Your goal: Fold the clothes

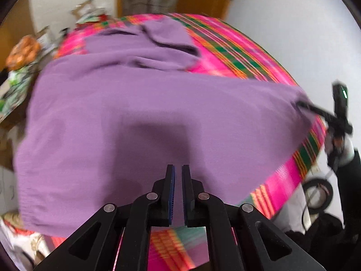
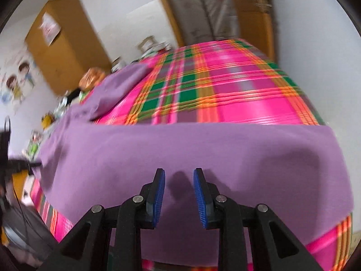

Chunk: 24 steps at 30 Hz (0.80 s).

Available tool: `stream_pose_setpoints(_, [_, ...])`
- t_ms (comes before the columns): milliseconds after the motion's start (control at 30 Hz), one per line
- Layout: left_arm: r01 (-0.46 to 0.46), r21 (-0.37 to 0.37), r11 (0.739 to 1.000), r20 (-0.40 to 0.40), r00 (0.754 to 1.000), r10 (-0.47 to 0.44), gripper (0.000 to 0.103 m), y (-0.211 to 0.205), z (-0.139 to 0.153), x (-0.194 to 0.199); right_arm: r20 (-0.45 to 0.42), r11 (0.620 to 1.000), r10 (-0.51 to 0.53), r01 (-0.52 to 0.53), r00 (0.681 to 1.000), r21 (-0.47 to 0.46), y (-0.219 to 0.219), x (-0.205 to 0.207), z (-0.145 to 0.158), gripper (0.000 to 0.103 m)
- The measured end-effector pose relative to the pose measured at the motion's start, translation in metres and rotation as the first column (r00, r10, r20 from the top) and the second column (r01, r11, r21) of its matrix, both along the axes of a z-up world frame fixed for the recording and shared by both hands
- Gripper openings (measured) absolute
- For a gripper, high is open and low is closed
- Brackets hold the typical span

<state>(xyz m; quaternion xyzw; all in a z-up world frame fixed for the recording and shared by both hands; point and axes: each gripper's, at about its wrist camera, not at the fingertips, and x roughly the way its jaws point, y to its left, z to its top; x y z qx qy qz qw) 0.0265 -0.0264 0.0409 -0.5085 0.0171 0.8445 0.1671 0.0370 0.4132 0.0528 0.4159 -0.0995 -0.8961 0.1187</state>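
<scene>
- Left gripper point(image 1: 178, 171): matte blk linkage arms, triangular cut-outs, round silver pivot pins, ribbed blue pads on slim blk fingers.
- Right gripper point(image 2: 179, 174): same blk build w/ silver pins, blue ridged pads point(image 2: 158, 201), brighter blue.
- At 3 o'clock in left view: blk handle w/ small green light, blk sleeve point(image 1: 350, 180) below.

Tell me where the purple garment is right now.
The purple garment lies spread across the near part of the pink plaid bedspread in both wrist views, just beyond each gripper's fingers.

blurred: bedside clutter point(image 1: 24, 52) | cut off: purple garment point(image 2: 180, 158) at bottom edge
</scene>
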Motion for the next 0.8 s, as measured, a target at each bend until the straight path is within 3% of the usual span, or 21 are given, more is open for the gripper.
stream_pose_setpoints(67, [-0.074,-0.007,0.997,-0.014,0.997,0.074,0.011,-0.027,0.008,-0.004,-0.009,0.999,-0.039,0.039,0.999,0.03,0.002,-0.004,-0.004,0.015])
stream_pose_setpoints(133, [-0.154,-0.012,0.988,-0.005,0.988,0.154,0.013,-0.061,0.01,-0.007,0.004,0.994,-0.108,0.108,0.994,0.015,0.016,-0.007,-0.004,0.01])
stream_pose_setpoints(267, [-0.328,0.002,0.945,0.077,0.942,0.327,0.013,-0.13,-0.003,-0.011,0.02,0.973,-0.23,0.229,0.973,0.026,0.036,-0.011,-0.001,0.015])
stream_pose_setpoints(400, [-0.412,0.05,0.91,0.159,0.903,0.4,0.013,-0.16,-0.021,-0.009,0.009,0.987,-0.158,0.158,0.987,-0.007,0.007,-0.018,0.005,0.017])
stream_pose_setpoints(667, [-0.348,0.003,0.938,0.203,0.918,0.34,0.013,-0.153,-0.04,-0.026,0.007,0.999,0.016,-0.016,1.0,-0.041,-0.073,-0.061,0.019,0.017])
stream_pose_setpoints(800, [-0.41,0.081,0.908,0.139,0.907,0.397,0.013,-0.17,-0.024,-0.04,-0.01,0.993,0.101,-0.102,0.995,-0.056,-0.114,-0.085,0.031,0.019])
